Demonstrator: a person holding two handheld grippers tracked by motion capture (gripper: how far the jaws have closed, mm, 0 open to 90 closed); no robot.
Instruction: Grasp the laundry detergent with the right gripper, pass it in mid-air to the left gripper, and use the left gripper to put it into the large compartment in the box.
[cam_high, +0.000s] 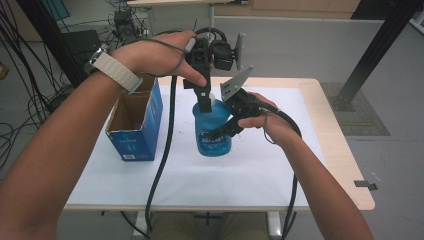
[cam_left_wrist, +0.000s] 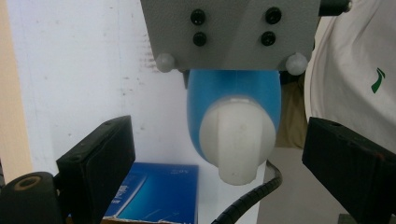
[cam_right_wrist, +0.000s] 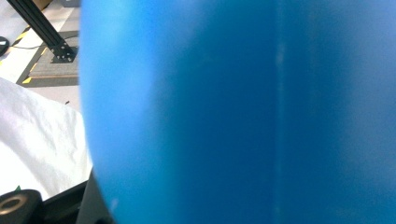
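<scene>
A blue bottle (cam_high: 214, 135) with a white cap (cam_high: 215, 102) stands upright on the white-covered table (cam_high: 260, 175). My right gripper (cam_high: 222, 131) comes in from the right and is shut on the bottle's body; in the right gripper view the blue bottle wall (cam_right_wrist: 233, 112) sits right against the camera. My left gripper (cam_high: 205, 106) points down from above the bottle. In the left gripper view its two black jaws stand open on either side of the white cap (cam_left_wrist: 236, 144), clear of it, with the blue bottle shoulder (cam_left_wrist: 233, 88) behind.
An open blue cardboard box (cam_high: 135, 125) stands left of the bottle, also at the bottom of the left gripper view as the blue box (cam_left_wrist: 159, 191). The right gripper's grey plate (cam_left_wrist: 229, 32) hangs over the bottle. Cables trail off the table's near edge.
</scene>
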